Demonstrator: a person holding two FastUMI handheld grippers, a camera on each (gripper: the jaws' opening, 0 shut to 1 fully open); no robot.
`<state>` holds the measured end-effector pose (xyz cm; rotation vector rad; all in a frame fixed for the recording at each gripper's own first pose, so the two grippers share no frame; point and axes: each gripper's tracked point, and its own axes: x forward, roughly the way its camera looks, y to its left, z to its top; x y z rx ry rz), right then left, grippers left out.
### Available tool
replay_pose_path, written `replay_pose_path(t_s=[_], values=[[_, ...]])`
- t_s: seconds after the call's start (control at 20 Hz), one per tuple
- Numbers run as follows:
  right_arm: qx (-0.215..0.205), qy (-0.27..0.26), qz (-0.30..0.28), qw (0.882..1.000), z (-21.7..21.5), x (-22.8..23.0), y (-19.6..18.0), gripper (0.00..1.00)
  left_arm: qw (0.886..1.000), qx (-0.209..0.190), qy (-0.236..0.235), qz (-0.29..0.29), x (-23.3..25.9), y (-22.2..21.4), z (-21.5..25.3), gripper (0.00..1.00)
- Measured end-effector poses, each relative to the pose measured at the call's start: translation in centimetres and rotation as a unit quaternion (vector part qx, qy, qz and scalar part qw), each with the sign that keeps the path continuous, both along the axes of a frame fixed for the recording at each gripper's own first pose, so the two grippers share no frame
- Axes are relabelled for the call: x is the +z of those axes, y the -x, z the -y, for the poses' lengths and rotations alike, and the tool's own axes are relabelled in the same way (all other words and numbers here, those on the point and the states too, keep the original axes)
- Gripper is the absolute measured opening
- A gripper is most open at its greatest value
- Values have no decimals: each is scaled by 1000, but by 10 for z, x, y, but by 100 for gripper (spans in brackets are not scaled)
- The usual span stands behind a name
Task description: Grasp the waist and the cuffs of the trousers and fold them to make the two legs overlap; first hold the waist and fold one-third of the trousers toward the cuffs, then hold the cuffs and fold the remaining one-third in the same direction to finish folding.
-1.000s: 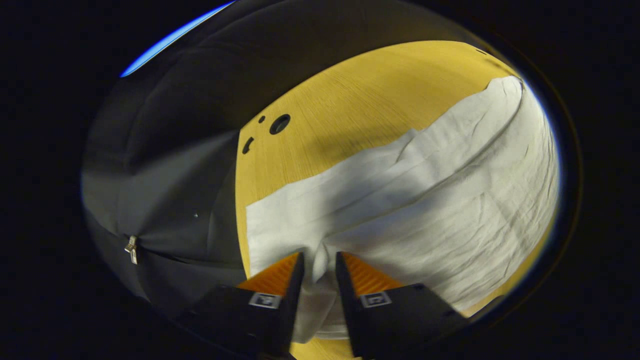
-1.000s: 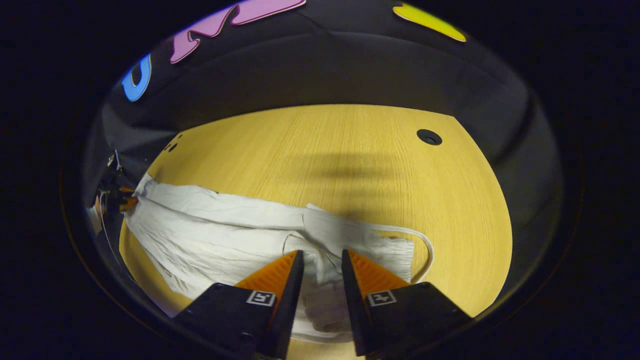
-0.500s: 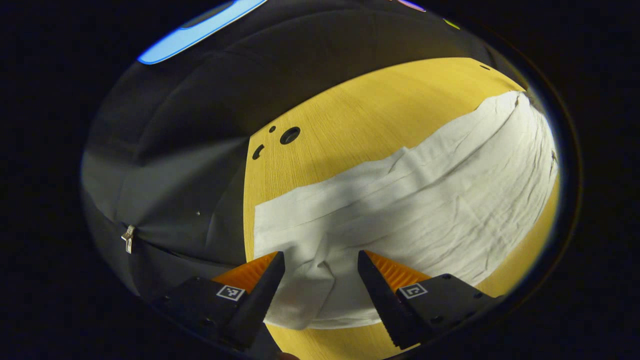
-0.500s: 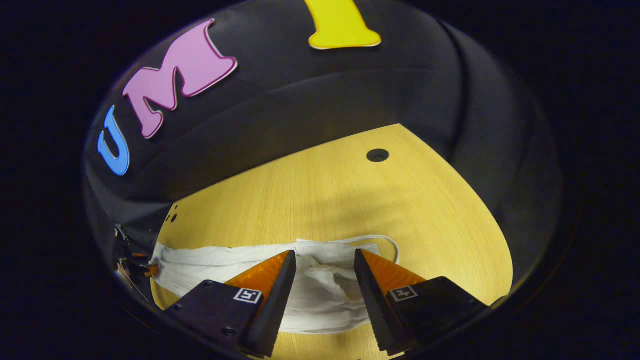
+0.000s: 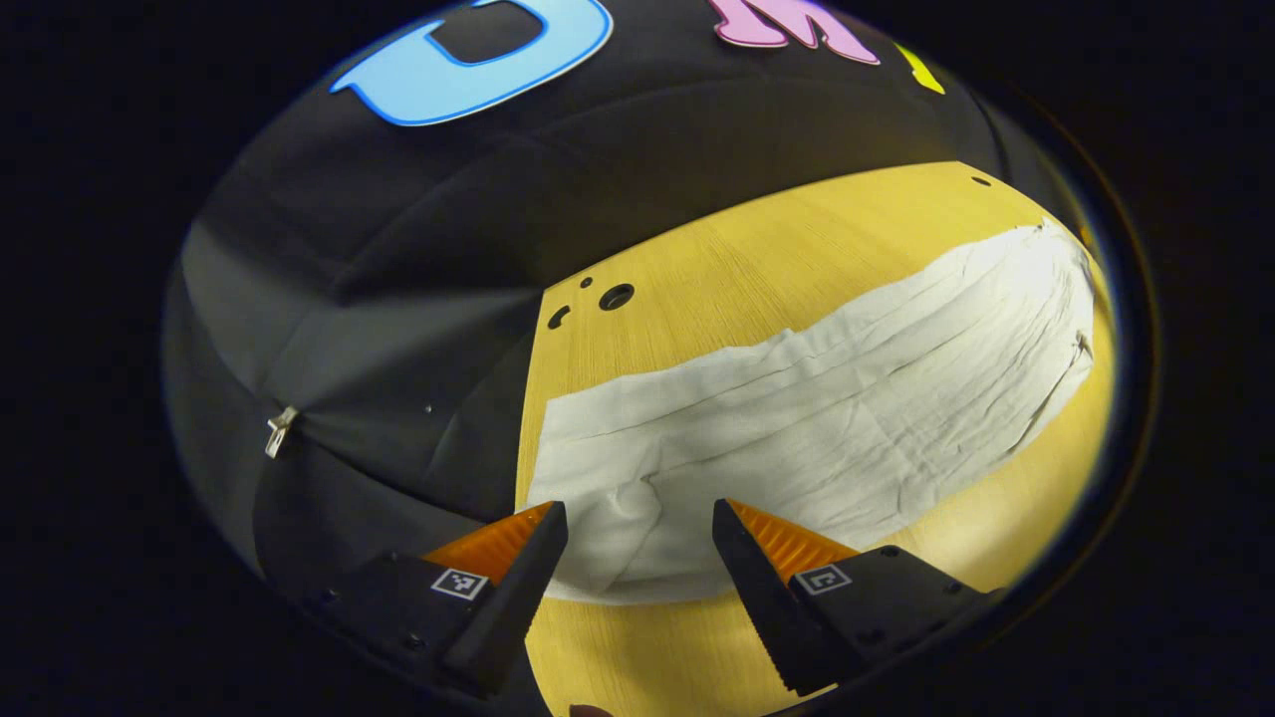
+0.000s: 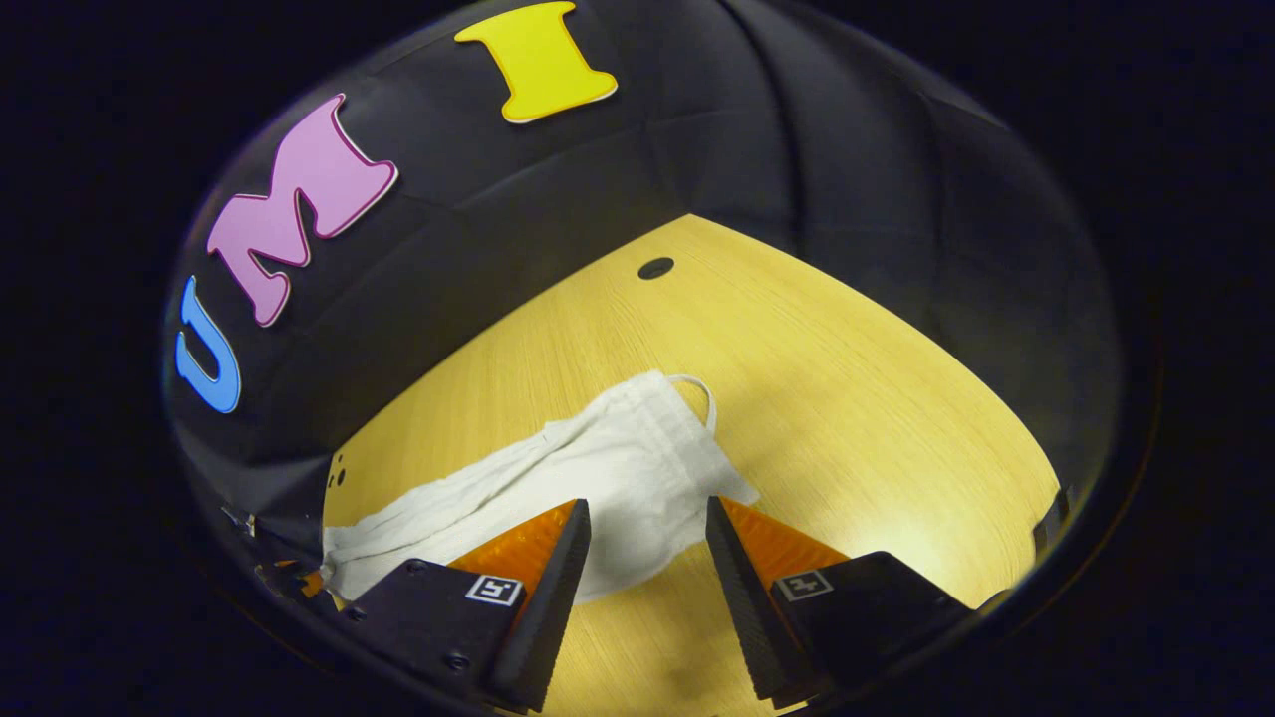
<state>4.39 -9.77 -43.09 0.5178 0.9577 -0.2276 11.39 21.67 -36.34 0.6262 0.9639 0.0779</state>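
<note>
Trousers: one white pair (image 5: 827, 418) is lying flat along the wooden table (image 5: 757, 269), legs overlapping.
Left gripper (image 5: 637, 518): jaws are standing apart over the cuffs, gripping nothing.
Right gripper (image 6: 645, 518): jaws are standing apart over the waist, gripping nothing.
Drawstring (image 6: 702, 390): one loop is trailing out at the waist.
Table holes: three small ones (image 5: 615, 296) are sitting beyond the cuffs.

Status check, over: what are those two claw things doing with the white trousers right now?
Left gripper open, right gripper open, both holding nothing. White trousers flat on wooden table, legs overlapped lengthwise. Nothing in the way.

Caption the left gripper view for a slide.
Open left gripper above white trousers lying lengthwise on the wooden table.
</note>
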Motion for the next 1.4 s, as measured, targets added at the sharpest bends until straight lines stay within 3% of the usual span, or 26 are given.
replay_pose_path(t_s=[0.25,0.45,0.6,0.65,0.7,0.75,0.9,1.0,1.1,1.3,1.4], values=[[-13,17,-37,999,-2,-34,14,77,999,26,11,14,13,26,-3,96],[-80,-43,-29,995,-7,-41,4,77,998,47,22,19,15,42,-5,96],[-142,-83,-21,986,-2,-44,-6,77,997,71,37,20,8,53,-5,96],[-156,-83,-25,984,1,-45,-5,77,996,80,42,22,7,55,-4,96],[-167,-76,-31,982,4,-46,-3,68,995,90,49,22,4,58,-3,96],[-177,-67,-35,981,6,-48,-2,73,993,99,55,22,2,60,-3,96],[-201,-46,-45,978,9,-52,2,50,988,129,86,15,-11,71,5,96],[-204,-60,-53,976,9,-57,3,33,983,151,108,5,-16,81,10,96],[-203,-71,-54,975,9,-57,4,9,974,175,144,2,-25,86,17,97],[-189,-66,-24,979,14,-47,-1,5,944,232,234,-1,-41,88,24,97],[-182,-69,-13,981,17,-42,-2,5,918,272,289,2,-46,85,30,97]])
